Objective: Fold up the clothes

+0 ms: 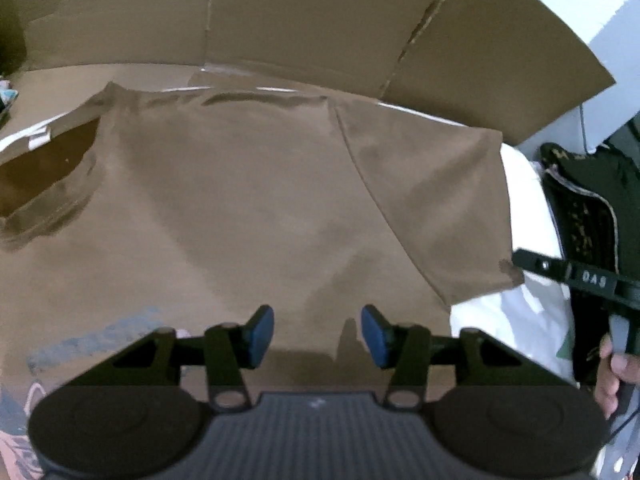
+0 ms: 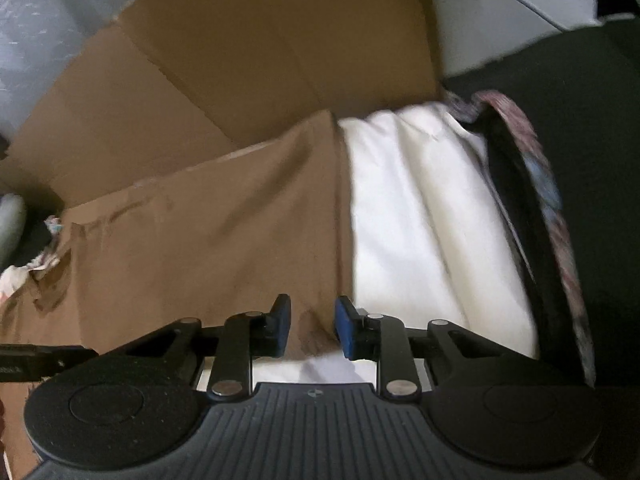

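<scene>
A brown T-shirt [image 1: 248, 208] lies spread flat on cardboard, neckline at the far side and one sleeve [image 1: 440, 200] reaching right. My left gripper [image 1: 318, 336] hovers open over the shirt's near middle, with nothing between its blue pads. In the right wrist view my right gripper [image 2: 313, 326] stands open with its pads on either side of the sleeve's corner [image 2: 312, 332], the brown cloth lying in the gap unpinched. In the left wrist view the right gripper [image 1: 520, 260] shows at the right edge, its tip at that sleeve corner, held by a hand [image 1: 616, 372].
A cardboard flap [image 1: 312, 12] rises behind the shirt. A white fabric [image 2: 420, 220] lies right of the sleeve, and a black cloth with patterned trim [image 2: 540, 200] beyond it. Crumpled patterned fabric [image 2: 44, 248] sits at the far left.
</scene>
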`<state>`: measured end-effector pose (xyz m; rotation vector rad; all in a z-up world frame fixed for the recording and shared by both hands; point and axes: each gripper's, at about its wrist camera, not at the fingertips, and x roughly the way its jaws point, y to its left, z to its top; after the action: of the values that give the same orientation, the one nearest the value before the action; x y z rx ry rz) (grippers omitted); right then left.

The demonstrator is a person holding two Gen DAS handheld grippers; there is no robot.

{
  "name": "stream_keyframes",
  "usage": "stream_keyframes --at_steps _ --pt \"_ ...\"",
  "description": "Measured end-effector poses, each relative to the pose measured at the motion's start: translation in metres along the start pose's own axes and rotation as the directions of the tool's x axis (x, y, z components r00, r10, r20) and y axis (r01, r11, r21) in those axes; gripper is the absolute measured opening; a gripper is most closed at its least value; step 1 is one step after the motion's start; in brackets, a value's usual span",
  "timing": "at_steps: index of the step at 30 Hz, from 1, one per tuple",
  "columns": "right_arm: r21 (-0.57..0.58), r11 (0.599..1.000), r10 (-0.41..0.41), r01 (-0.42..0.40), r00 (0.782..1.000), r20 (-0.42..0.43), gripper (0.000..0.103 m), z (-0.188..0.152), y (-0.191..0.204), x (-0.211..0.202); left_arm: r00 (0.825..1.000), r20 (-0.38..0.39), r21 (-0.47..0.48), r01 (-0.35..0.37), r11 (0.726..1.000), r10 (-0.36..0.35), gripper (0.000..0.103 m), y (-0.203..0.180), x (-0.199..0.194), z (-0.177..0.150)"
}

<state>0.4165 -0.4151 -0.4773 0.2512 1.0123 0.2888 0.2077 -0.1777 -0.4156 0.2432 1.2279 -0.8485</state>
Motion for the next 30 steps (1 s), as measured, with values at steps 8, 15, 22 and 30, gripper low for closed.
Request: stream_keyframes --at_steps 8,15,22,30 --pt "0.019 0.997 -0.07 0.07 0.998 -0.003 0.033 0.007 -0.001 0.02 0.999 0.002 -0.012 0.034 0.999 -0.034 0.051 0.002 0.01 -0.005" --pt "0.029 0.999 -0.047 0.046 0.999 0.004 0.032 0.005 -0.005 0.023 0.999 0.018 0.022 0.043 0.999 -0.044 0.051 -0.003 0.019 -0.012" --pt "0.018 0.998 -0.053 0.053 0.999 0.004 0.032 0.0 -0.004 0.019 0.998 0.021 0.036 0.05 0.998 -0.051 0.051 -0.006 0.018 -0.012" --pt "0.058 0.998 -0.019 0.018 1.0 0.013 0.032 -0.002 -0.008 0.014 0.999 0.025 0.085 0.044 0.995 -0.046 0.051 -0.015 0.02 -0.019"
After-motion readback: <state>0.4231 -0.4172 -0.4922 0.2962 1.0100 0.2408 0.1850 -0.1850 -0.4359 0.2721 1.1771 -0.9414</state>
